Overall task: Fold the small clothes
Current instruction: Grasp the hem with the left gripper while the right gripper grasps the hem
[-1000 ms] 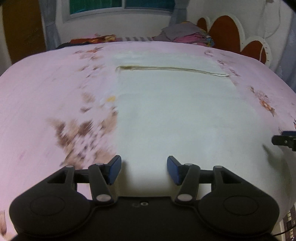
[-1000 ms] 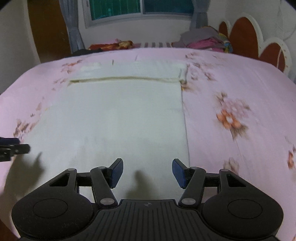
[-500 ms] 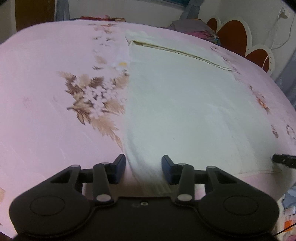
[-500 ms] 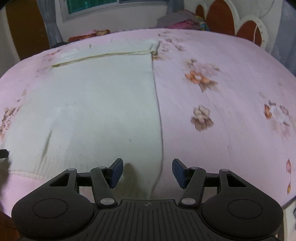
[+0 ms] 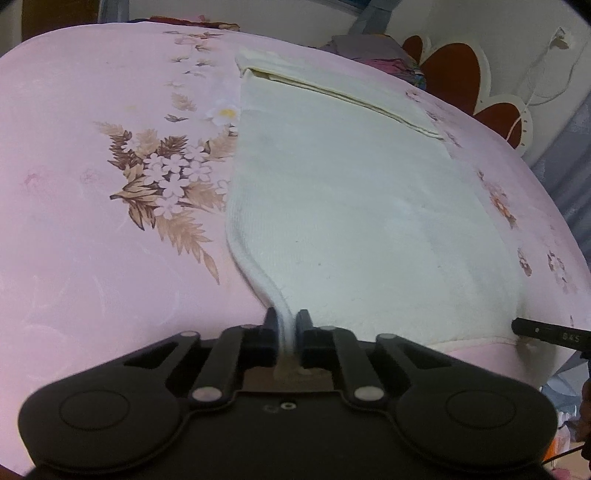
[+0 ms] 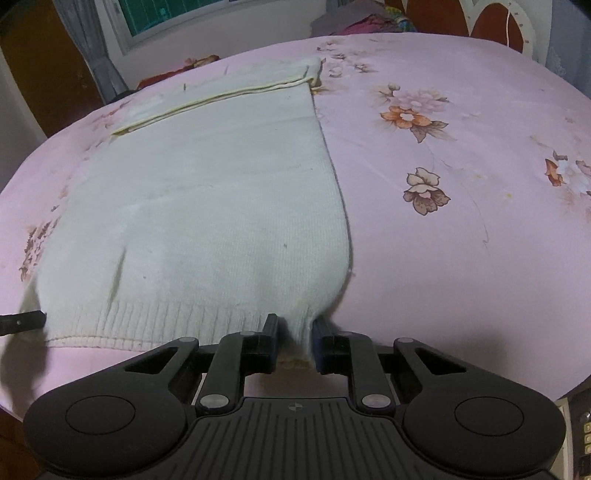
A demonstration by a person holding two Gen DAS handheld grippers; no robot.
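A cream knitted garment (image 5: pixel 351 192) lies flat on the pink flowered bedsheet (image 5: pixel 92 221), its far part folded over along a seam line. My left gripper (image 5: pixel 286 328) is shut on the garment's near left corner. My right gripper (image 6: pixel 295 332) is shut on the garment (image 6: pixel 207 206) at its near right corner, at the ribbed hem. Each gripper's tip shows at the edge of the other's view: the right one in the left wrist view (image 5: pixel 546 334), the left one in the right wrist view (image 6: pixel 22 321).
The pink sheet (image 6: pixel 461 221) spreads to both sides of the garment. A pile of clothes (image 5: pixel 373 55) and a brown and cream headboard (image 5: pixel 480 81) lie at the far side. A window (image 6: pixel 177 14) with curtains is behind the bed.
Both grippers moved down to the garment's near edge and closed on its two near corners; they were open above the cloth before.
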